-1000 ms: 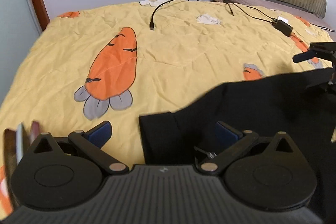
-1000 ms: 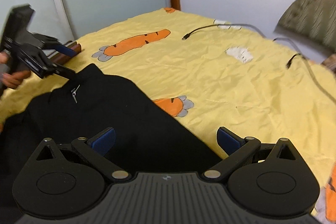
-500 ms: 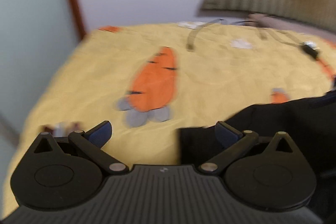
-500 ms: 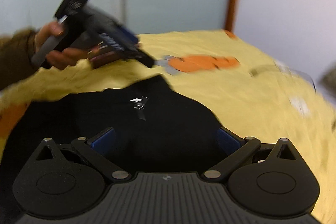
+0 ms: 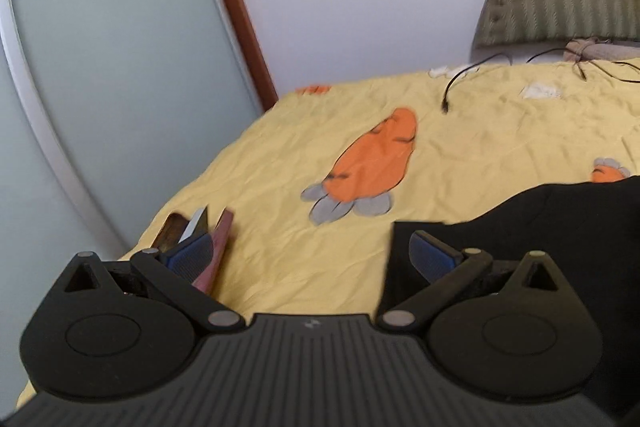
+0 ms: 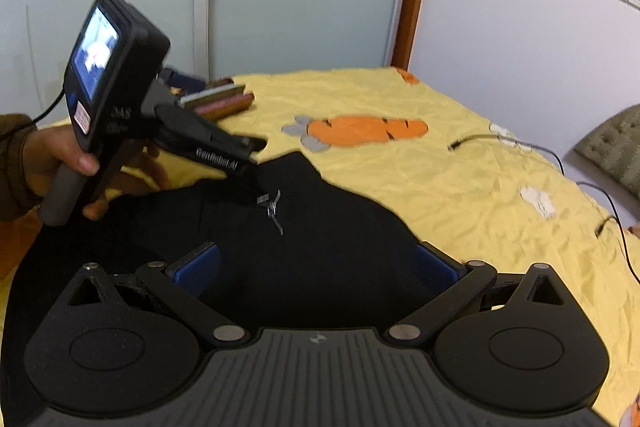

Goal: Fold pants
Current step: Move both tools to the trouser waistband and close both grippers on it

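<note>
Yellow carrot-print bedspread (image 5: 500, 155) carries black pants (image 6: 320, 251) near its front edge, corner beside some books (image 6: 220, 101). Left gripper (image 5: 312, 255) fingers spread apart, empty, above the pants' corner. Right gripper (image 6: 316, 267) likewise agape over the pants.

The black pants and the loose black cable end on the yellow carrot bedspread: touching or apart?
Apart. The right wrist view shows bare yellow carrot bedspread between the black pants and the black cable end.

left tongs (image 5: 310, 254): now lifted off the pants (image 5: 540, 227), swung toward the bed's (image 5: 480, 147) edge
right tongs (image 6: 316, 269): now turned toward the left hand (image 6: 60, 163)
</note>
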The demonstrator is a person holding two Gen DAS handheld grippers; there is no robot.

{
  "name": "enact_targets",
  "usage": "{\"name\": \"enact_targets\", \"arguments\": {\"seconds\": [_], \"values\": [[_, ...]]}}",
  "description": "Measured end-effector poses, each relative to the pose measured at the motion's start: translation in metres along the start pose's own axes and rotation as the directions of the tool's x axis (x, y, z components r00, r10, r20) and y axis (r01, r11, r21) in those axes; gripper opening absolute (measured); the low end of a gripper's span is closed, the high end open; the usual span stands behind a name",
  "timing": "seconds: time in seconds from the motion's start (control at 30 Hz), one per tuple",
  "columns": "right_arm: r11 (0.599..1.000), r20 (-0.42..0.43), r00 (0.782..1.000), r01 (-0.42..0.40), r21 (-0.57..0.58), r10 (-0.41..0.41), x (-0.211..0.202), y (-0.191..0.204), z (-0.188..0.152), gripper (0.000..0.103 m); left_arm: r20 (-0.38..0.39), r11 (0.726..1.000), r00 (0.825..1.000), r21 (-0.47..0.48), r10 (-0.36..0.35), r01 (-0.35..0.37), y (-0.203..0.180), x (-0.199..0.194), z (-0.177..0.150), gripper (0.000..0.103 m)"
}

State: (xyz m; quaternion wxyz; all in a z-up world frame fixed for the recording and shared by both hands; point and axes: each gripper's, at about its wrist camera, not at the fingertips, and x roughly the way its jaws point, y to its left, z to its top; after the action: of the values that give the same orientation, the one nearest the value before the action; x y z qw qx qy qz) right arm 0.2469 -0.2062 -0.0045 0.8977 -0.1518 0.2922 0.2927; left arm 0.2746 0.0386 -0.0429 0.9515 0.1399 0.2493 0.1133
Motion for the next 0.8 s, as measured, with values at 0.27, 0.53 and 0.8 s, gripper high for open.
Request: {"name": "enact_targets", "arguments": {"seconds": [0.27, 0.53, 0.8], "values": [[0.998, -0.024, 0.999, 0.039, 0.059, -0.037, 0.001, -0.009, -0.016, 0.103, -0.003, 0.978, 0.978, 0.001, 0.211, -0.211, -0.003, 0.019, -0.001, 0.103], [0.991, -0.022, 0.993, 0.115, 0.062, -0.113, -0.004, -0.029, -0.025, 0.103, -0.100, 0.939, 0.937, -0.045, 0.335, -0.340, 0.029, 0.048, 0.001, 0.103], [0.997, -0.047, 0.996, 0.076, -0.003, -0.076, -0.007, -0.095, -0.044, 0.103, 0.053, 0.998, 0.997, 0.023, 0.060, -0.061, 0.037, 0.024, 0.033, 0.103]]}}
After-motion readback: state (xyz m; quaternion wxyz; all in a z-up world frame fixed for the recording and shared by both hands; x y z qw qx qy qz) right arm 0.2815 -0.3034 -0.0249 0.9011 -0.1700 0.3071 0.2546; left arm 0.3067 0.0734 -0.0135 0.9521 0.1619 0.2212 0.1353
